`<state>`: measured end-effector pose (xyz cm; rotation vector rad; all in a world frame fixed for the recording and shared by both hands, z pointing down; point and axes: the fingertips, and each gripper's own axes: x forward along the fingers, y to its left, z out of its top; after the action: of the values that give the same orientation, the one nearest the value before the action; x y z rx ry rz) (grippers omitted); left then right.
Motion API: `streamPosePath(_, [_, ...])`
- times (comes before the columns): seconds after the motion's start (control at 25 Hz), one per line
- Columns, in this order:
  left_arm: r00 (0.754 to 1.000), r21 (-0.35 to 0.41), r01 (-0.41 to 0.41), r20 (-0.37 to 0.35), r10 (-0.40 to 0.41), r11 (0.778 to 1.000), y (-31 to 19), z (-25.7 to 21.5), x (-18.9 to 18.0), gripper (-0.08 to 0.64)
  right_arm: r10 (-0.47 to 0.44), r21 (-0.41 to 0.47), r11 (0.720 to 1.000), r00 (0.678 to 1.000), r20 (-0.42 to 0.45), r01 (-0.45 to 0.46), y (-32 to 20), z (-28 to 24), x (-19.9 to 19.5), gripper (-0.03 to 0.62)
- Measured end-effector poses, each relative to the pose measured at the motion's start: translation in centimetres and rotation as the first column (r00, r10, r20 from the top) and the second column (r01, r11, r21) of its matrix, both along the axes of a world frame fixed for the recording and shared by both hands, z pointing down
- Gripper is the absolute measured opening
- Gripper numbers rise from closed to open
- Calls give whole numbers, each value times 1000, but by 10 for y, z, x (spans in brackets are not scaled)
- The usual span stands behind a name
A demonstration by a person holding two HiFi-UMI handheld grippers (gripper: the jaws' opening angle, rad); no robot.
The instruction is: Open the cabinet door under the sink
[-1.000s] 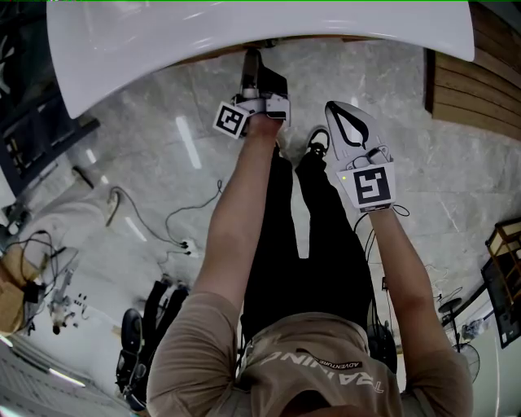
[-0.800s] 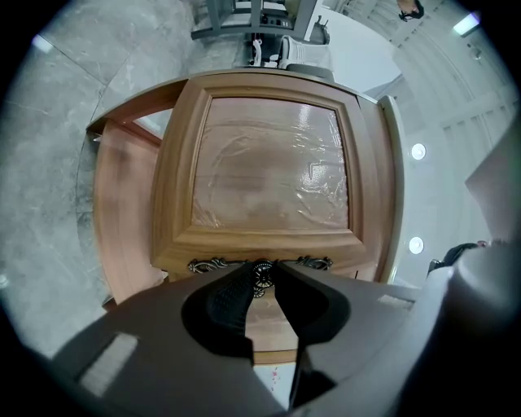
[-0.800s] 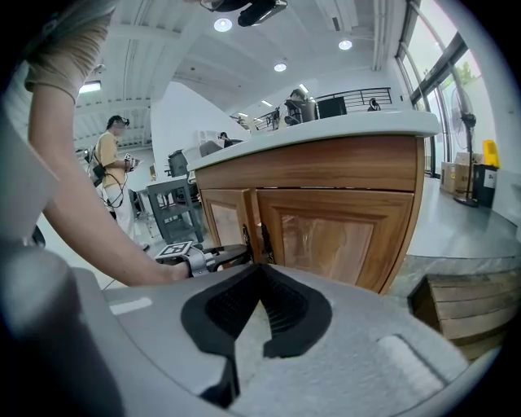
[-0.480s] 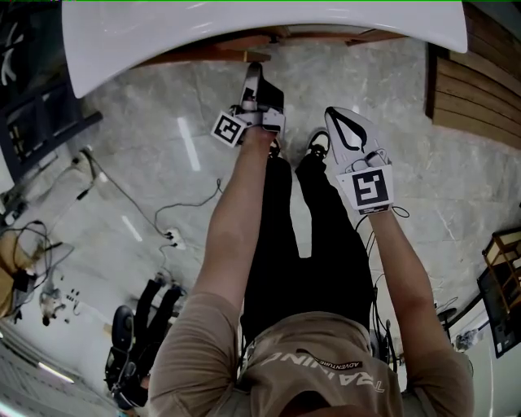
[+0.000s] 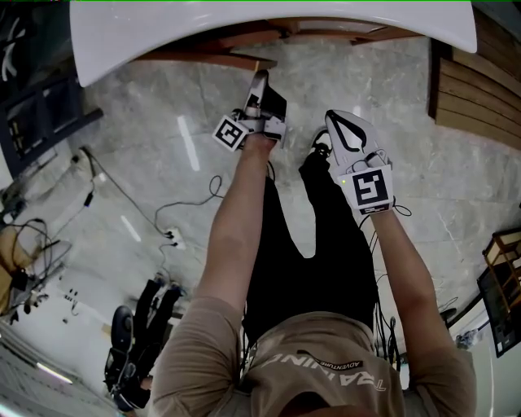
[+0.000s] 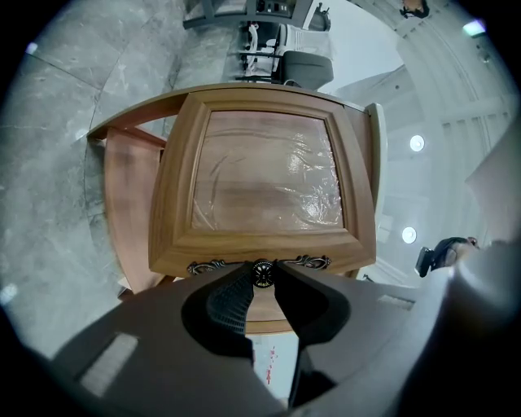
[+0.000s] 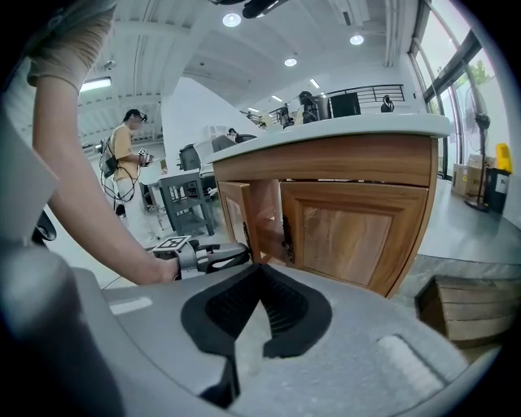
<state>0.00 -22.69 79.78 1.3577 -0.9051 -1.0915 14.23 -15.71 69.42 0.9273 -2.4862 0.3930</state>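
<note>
The wooden cabinet (image 7: 350, 232) stands under the white sink counter (image 5: 269, 20). Its left door (image 6: 264, 183) stands partly open, with its panel facing the left gripper view and its edge showing under the counter (image 5: 203, 59). My left gripper (image 6: 262, 275) is shut on the door's small dark knob (image 6: 262, 273), at the door's free edge (image 5: 257, 75). My right gripper (image 5: 336, 118) hangs to the right, apart from the cabinet and pointed at it, shut with nothing between its jaws (image 7: 260, 273). The right door (image 7: 354, 236) is closed.
Cables and a power strip (image 5: 172, 239) lie on the marble floor at left, with black gear (image 5: 138, 342) behind me. Wooden slats (image 5: 476, 81) stand to the right of the cabinet. A person (image 7: 126, 159) and a grey table (image 7: 183, 199) are farther off.
The left door has swung further out from under the counter. My left gripper has come back towards me with the knob in it. The right gripper has shifted only slightly.
</note>
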Motion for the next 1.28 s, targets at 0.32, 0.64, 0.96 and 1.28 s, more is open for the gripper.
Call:
streamPosePath(0.32, [990,-4,-138,8,138,990,27,0,-11,98,58,9,998,998,-3,-57,6,-8,-30,2])
streamPosePath(0.64, [963,-29,-266,32,267,964,57,3,-23,97,71,-34,997,997,4,-71,44,-9,-62,2])
streamPosePath(0.96, [950,-44,-310,17,311,950,89,8,-44,97,57,-58,997,998,-2,-57,69,-3,-91,2])
streamPosePath(1.28, [927,-60,-369,53,372,928,122,13,-79,98,75,-101,992,997,29,-71,78,-1,-119,2])
